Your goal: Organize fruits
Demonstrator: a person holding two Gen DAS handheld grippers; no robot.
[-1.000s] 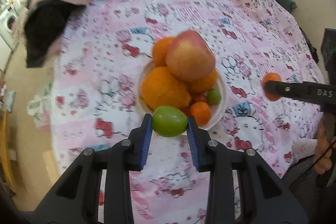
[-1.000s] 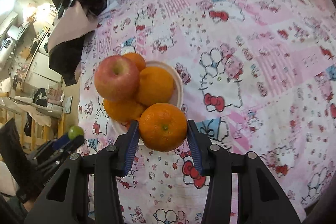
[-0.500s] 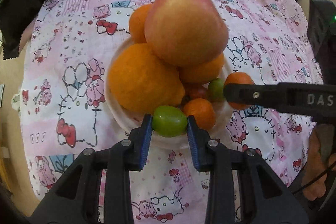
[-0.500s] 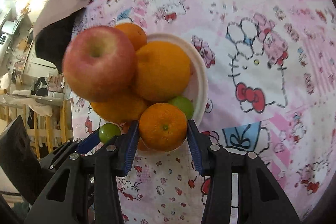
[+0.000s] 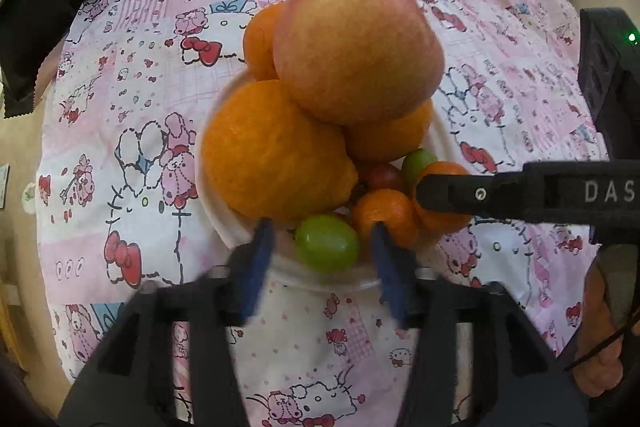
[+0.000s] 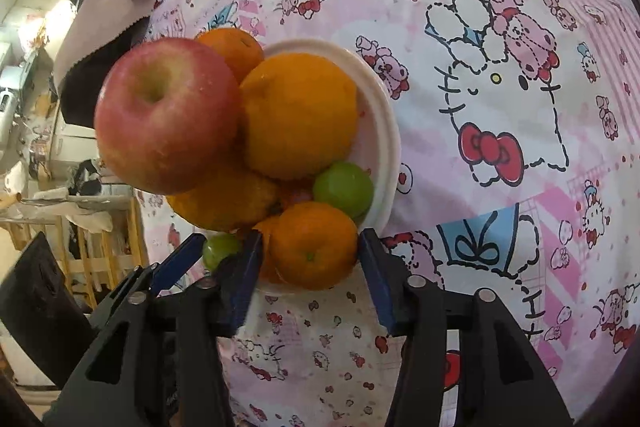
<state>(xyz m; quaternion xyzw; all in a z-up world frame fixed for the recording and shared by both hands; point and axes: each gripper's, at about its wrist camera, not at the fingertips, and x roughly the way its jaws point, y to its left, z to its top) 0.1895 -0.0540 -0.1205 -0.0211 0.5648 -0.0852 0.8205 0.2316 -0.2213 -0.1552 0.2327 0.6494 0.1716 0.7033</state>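
Right gripper (image 5: pixel 418 193) marked "DAS" — jaws opening around mandarin (image 6: pixel 314 245).

Bright, even light; fisheye-warped edges, blurred tool fingers (image 5: pixel 258 259).

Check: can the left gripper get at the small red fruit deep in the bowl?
Probably not directly: the red fruit sits behind the green fruit and a mandarin, under the big orange.

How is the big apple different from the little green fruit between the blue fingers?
The apple is red and yellow; the green fruit is plain green. The apple is far bigger. The apple sits on top of the pile of oranges; the green fruit lies low at the near rim of the white bowl. Both are smooth, rounded and in that bowl.
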